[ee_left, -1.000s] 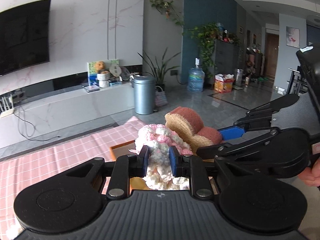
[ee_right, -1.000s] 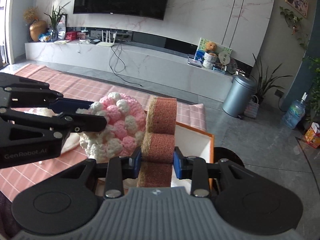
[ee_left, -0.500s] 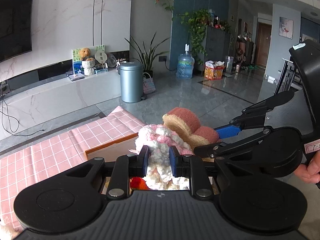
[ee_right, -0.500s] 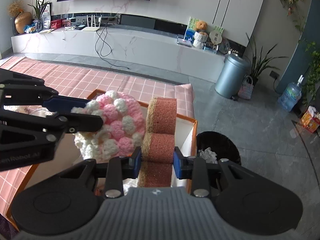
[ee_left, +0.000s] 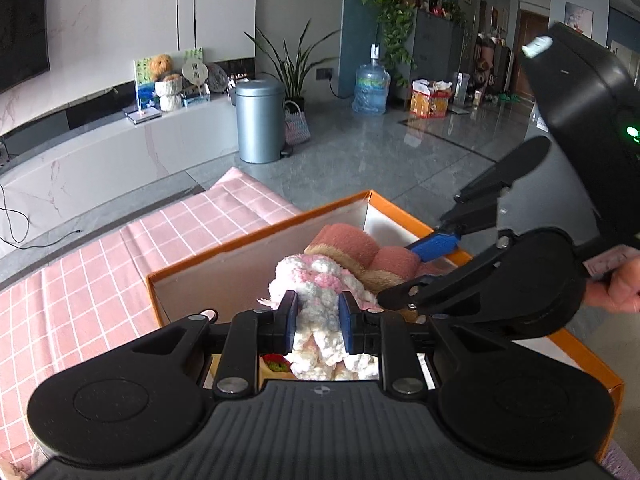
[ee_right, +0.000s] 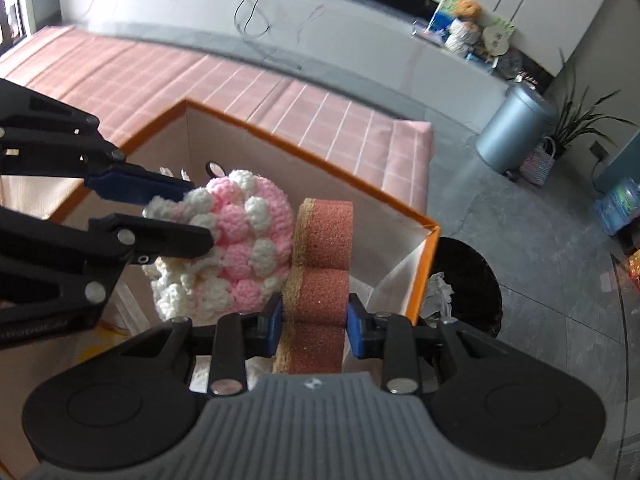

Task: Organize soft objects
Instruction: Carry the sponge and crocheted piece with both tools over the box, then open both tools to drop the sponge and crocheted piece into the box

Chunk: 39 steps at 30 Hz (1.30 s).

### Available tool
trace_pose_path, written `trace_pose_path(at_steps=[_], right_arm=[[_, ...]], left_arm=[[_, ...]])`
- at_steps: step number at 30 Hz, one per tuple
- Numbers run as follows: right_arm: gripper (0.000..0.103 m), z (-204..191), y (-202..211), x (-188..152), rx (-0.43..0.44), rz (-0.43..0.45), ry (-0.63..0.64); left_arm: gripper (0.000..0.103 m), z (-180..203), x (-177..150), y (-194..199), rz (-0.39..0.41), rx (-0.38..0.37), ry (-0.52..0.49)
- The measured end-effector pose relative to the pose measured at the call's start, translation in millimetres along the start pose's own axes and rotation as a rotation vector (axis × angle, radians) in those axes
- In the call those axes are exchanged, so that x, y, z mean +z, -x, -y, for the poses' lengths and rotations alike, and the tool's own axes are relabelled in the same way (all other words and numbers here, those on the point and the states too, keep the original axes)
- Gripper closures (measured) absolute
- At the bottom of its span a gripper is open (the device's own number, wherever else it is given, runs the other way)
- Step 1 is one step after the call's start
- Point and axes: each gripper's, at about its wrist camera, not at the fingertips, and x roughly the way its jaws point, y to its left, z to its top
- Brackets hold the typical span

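Observation:
My left gripper (ee_left: pixel 319 322) is shut on a pink and white crocheted pad (ee_left: pixel 320 332), which hangs over the open orange-rimmed box (ee_left: pixel 256 236). From the right wrist view the same pad (ee_right: pixel 236 248) shows pinched in the left gripper (ee_right: pixel 188 216). My right gripper (ee_right: pixel 315 326) is shut on a reddish-brown sponge with a tan backing (ee_right: pixel 324 276), held upright beside the pad, over the box's (ee_right: pixel 320 160) right part. In the left wrist view the sponge (ee_left: pixel 360 248) and the right gripper (ee_left: pixel 412 268) sit just behind the pad. Both items hang within the box's opening.
The box stands on a table with a pink checked cloth (ee_left: pixel 80 280). A black waste bin (ee_right: pixel 468 280) with paper in it sits on the floor by the box's right corner. A red and green item (ee_left: pixel 276 362) lies inside the box. A grey bin (ee_left: pixel 260 120) stands by the white cabinet.
Both grippers have moved forward and down with their loads, from above the tablecloth to over the open box. Both views now tilt more steeply downward. Neither grip has altered.

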Motion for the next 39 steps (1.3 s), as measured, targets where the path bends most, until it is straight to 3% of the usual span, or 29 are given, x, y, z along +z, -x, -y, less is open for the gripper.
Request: trace_pose_path(at_steps=[14,16,20,23,27,30,39], right_arm=[[0.070,-12,-33,0,-0.040,-0.064,0.019],[0.069,-10,-28,-1,-0.036,-0.052,0.010],[0.055,-9,-15,-5,-0.039,-0.020,0.010],[0.045,-10,-2,-9,-0.051,0.016,0.011],[0.044,-10,17,-16,-0.055,0.068,-0.025],[0.044,-15,30,-24,-0.042,0.101,-0.065],[0.044,-31,38,-41,-0.009,0.120,-0.095]], left_arm=[[0.081,-3,-5,-15,-0.045,-0.031,0.017],[0.081,-2,-6,-16,-0.057,-0.034,0.016],[0.082,-4,-6,-15,-0.083,-0.030,0.016],[0.089,-10,-8,-4,-0.081,-0.057,0.049],[0.090,-16,-12,16,-0.074,-0.091,0.103],[0.100,-14,-18,24,-0.103,-0.095,0.105],[0.099,6,-31,13,-0.173,-0.009,-0.026]])
